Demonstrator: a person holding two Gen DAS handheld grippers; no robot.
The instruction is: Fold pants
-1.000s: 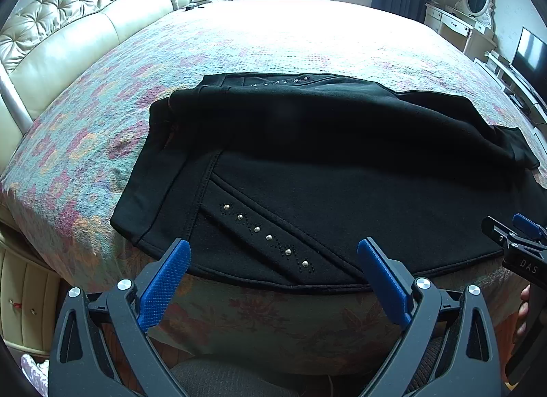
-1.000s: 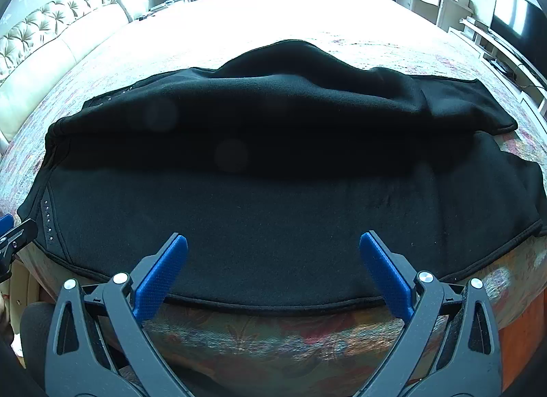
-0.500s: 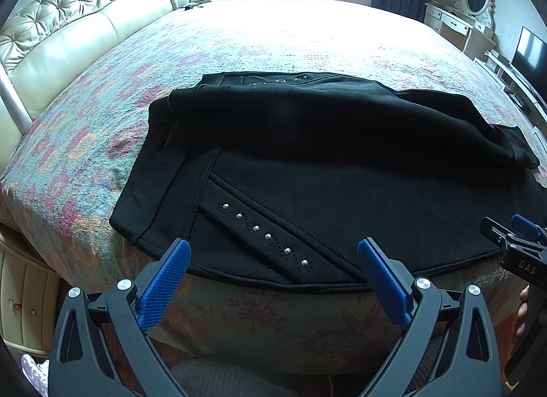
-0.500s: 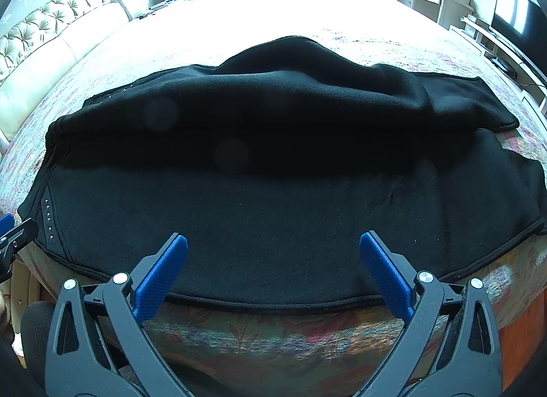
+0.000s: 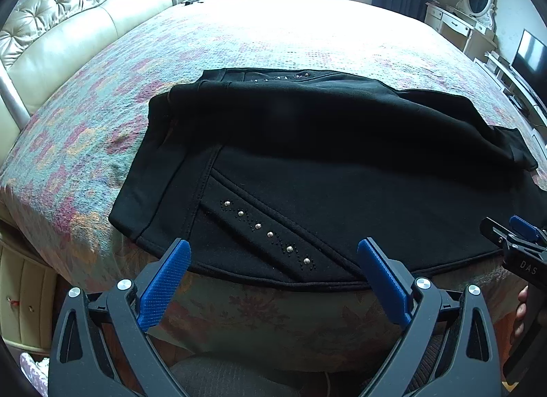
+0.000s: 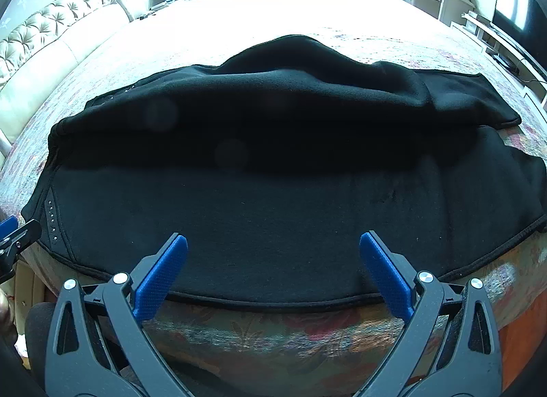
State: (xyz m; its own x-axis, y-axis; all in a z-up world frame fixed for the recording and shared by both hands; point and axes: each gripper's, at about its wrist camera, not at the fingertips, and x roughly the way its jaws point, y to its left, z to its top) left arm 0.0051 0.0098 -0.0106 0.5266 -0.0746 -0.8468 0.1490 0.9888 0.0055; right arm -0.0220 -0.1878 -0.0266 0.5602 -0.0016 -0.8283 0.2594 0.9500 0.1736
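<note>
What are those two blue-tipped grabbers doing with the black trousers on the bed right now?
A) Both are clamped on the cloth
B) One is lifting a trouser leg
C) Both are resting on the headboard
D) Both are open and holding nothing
D: the left gripper and right gripper both hover at the bed's near edge, jaws spread wide, while the black studded trousers lie untouched on the floral bedspread.

The pants (image 5: 342, 171) lie across the bed (image 5: 273, 38) along its near edge, folded lengthwise, waist toward the left edge, hem hanging slightly over. The headboard (image 5: 68, 31) runs along the bed's left edge. Both grippers hang just before the near edge, left gripper (image 5: 273, 281) at the waist, right gripper (image 6: 273, 270) further right.
</note>
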